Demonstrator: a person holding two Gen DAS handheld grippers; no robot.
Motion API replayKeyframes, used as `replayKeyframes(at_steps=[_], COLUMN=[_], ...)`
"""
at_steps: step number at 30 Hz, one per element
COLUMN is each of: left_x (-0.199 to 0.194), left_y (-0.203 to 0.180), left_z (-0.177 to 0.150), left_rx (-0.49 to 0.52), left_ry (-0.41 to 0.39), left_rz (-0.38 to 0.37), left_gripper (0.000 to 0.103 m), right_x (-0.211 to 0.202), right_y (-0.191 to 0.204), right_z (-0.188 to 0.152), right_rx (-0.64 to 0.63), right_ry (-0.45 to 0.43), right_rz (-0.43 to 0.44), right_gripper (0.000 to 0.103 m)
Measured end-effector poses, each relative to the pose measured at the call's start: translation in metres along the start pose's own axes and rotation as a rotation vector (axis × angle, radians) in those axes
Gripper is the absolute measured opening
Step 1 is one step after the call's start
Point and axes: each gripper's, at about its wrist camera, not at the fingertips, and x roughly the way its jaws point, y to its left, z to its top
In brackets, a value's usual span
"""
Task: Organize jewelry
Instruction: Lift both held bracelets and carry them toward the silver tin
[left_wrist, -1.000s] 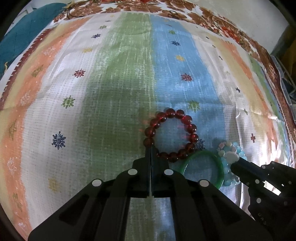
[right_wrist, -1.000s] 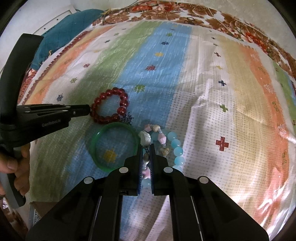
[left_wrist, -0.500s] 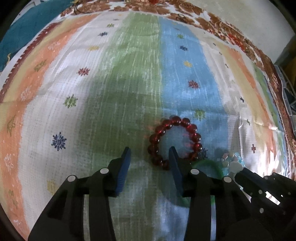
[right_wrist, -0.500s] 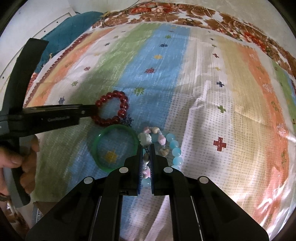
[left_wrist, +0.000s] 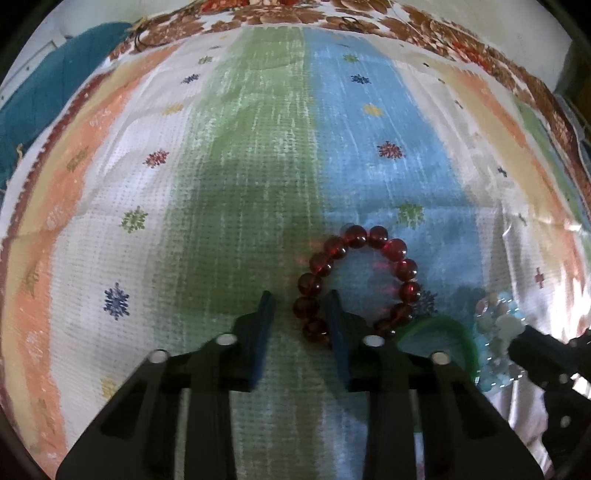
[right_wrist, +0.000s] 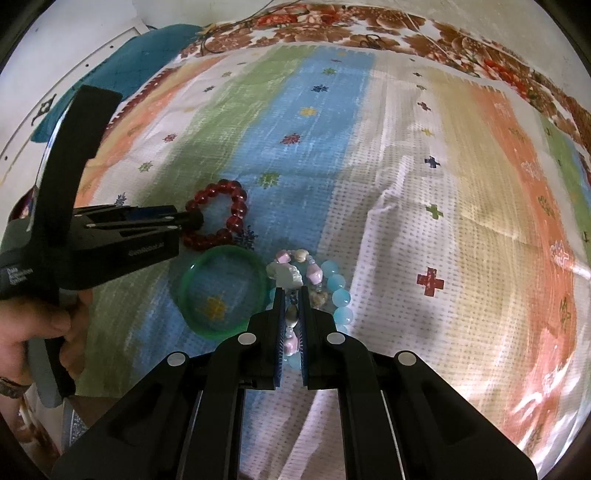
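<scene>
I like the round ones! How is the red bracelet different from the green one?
The red bracelet is a string of dark, shiny round beads; the green bangle is one smooth solid ring. The left claw is closing around the red bracelet's edge, while no claw is on the green bangle. The red bracelet lies farther up the striped cloth, the green bangle nearer the right claw. Both are rings lying flat.

right tongs (right_wrist: 291, 295) clamped on pastel bead bracelet (right_wrist: 338, 295) | green bangle (right_wrist: 192, 273) beside
</scene>
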Motion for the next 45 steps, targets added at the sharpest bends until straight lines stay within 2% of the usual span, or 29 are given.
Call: replayKeyframes(at_steps=[4,10,18,33,45], left_x=[-0.002,-0.018,-0.062,-0.117,-0.156], left_y=[-0.004,-0.008,-0.021,-0.027,-0.028], left_z=[-0.001,-0.003,-0.009,-0.045,-0.069], left_rx=[0.048,0.064,0.076,0.091,0.077], left_ry=[-0.005,-0.025,-0.089,-0.122,-0.183], left_rz=[0.037,0.045,0.008,-0.036,-0.117], left_gripper=[0.014,0.013,0.013,0.013,0.013], right_x=[0.0,-0.01,-0.033,-0.087,-0.124], right_y=[0.0,0.003,0.002,0.009,0.027], right_z=[0.0,-0.002,-0.011,-0.021,-0.035], right_rx=[-0.007,-0.021,-0.013,0.034,-0.021], right_ry=[-0.002,-0.019,-0.05,-0.139,-0.239], right_rz=[-0.004,-0.02,-0.031,-0.032,-0.133], right_gripper=[0.008,0.008,0.008,0.008,0.008])
